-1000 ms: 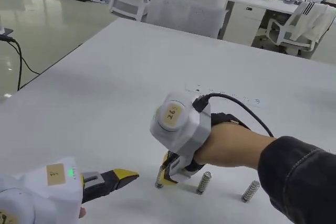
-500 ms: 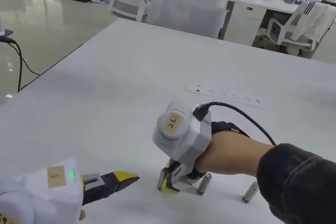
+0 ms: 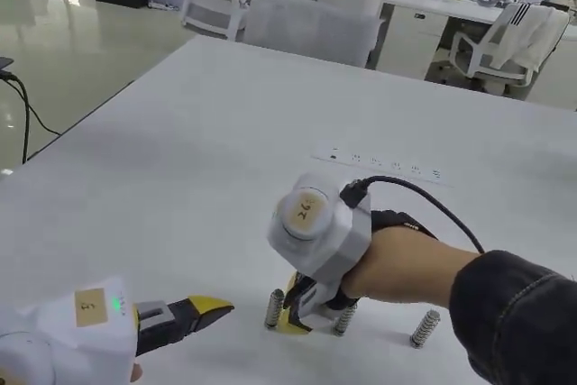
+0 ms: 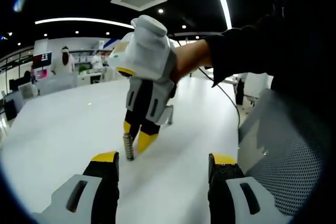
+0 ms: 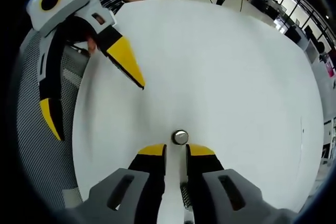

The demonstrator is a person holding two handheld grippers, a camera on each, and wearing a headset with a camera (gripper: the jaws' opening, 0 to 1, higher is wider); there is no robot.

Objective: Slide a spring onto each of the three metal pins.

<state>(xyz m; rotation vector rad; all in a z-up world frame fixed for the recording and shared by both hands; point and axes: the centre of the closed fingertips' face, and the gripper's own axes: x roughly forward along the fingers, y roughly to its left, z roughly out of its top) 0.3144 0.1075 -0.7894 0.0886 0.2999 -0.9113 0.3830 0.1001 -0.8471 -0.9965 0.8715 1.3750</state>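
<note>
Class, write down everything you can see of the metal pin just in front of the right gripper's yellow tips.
The pin is a short grey metal post standing upright on the white table, leftmost of three. A coil spring seems to wrap its shaft. From above its top is round, flat and shiny. The right gripper has its tips beside it; contact cannot be judged.

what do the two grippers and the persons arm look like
Both grippers have boxy white housings and dark grey fingers with yellow tips. The right gripper carries a round tan sticker with handwritten marks and a black cable. The left gripper has a square tan sticker and a green light. The right arm wears a dark sleeve.
</note>
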